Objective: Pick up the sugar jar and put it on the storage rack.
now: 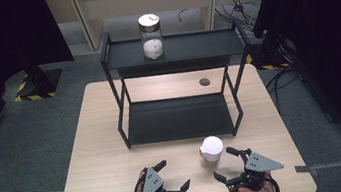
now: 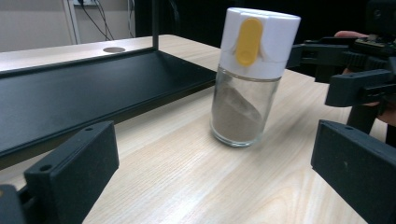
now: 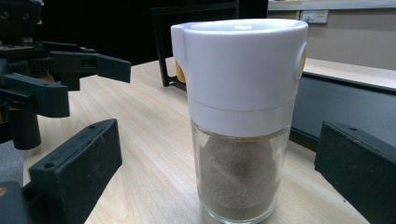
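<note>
On the table [image 1: 95, 152], spice jar [image 1: 211, 152] upright, both hand-held grippers' jaws apart.

Shaker [image 3: 240, 116] base and both black jaws cut off below

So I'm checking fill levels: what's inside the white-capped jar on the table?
The jar holds brownish powder in its glass lower part. The white cap hides anything higher up.
</note>
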A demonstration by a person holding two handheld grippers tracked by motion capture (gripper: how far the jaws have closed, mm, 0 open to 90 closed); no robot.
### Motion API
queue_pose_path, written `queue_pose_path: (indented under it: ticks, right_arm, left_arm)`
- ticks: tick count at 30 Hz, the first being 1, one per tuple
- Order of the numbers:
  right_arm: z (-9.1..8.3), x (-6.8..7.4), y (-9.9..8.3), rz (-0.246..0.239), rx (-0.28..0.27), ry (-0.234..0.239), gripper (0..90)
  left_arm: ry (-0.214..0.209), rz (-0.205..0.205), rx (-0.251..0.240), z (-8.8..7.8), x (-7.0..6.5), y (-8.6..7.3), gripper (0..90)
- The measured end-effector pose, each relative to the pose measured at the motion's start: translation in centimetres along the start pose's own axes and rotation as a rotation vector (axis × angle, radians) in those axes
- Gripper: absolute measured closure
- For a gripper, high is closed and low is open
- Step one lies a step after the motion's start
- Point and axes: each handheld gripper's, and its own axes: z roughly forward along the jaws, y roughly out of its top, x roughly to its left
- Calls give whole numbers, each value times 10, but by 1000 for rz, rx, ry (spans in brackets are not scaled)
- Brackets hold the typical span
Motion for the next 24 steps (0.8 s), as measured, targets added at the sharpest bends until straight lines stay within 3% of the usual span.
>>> queue_pose_path:
  ticks: [24]
  right_arm:
    - [0, -2, -1, 12, -4, 5, 11]
  left_arm:
    - [1, 2, 9, 2, 3, -1, 3]
